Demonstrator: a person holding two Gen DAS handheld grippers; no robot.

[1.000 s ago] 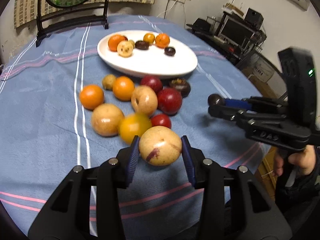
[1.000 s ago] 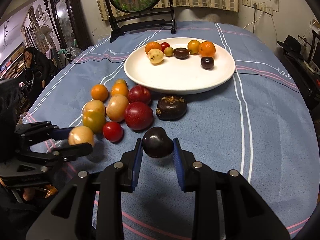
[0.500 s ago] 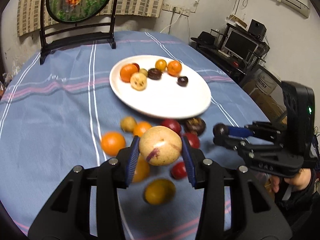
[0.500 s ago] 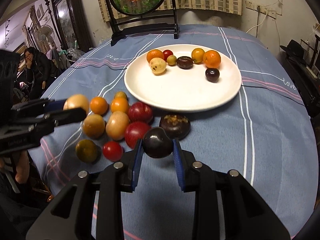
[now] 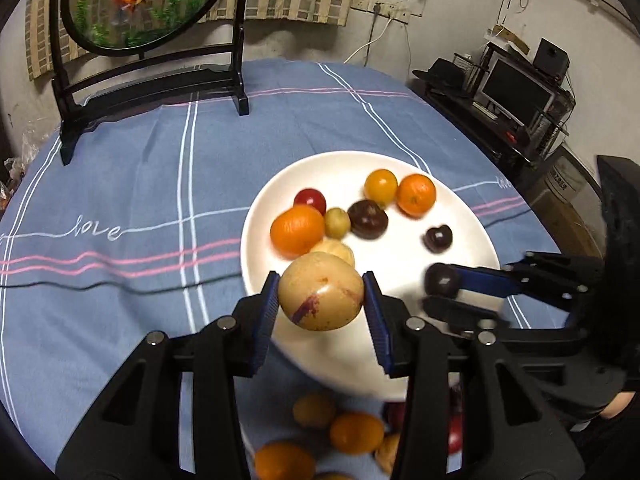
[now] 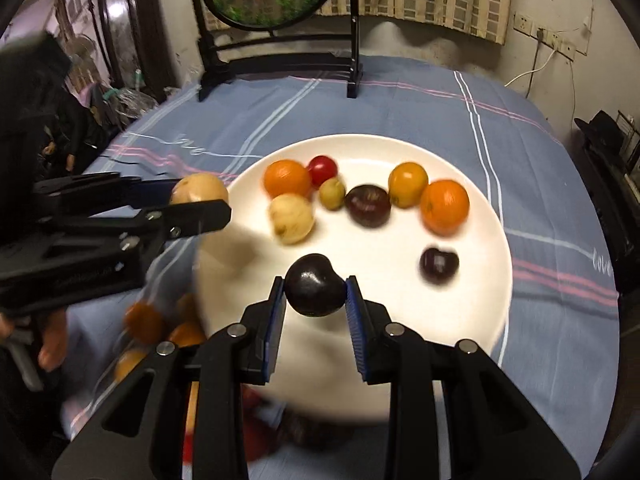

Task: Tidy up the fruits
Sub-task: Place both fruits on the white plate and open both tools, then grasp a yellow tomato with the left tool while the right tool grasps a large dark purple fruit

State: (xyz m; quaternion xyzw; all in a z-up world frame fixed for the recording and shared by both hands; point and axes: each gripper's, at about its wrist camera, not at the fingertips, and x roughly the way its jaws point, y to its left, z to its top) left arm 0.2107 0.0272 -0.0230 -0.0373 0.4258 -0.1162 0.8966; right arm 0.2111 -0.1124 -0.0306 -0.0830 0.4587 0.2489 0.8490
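a pale yellow fruit (image 5: 321, 290) is clamped in the left gripper (image 5: 320, 304) and a dark plum (image 6: 315, 290) in the right gripper (image 6: 316, 300), both held over the white plate (image 6: 472, 304) on a blue striped tablecloth (image 5: 120, 184); a fish screen (image 5: 132, 0) is seen behind.

Dim indoor light, warm in tone. Fisheye bending curves the far walls and blackens the corners. Motion blur smears the white plate (image 6: 472, 312) at its near rim and the loose fruits (image 5: 356, 432) beneath it.

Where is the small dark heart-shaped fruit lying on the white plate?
In the right wrist view, the small dark heart-shaped fruit lies alone on the right part of the white plate, below the orange tangerine.
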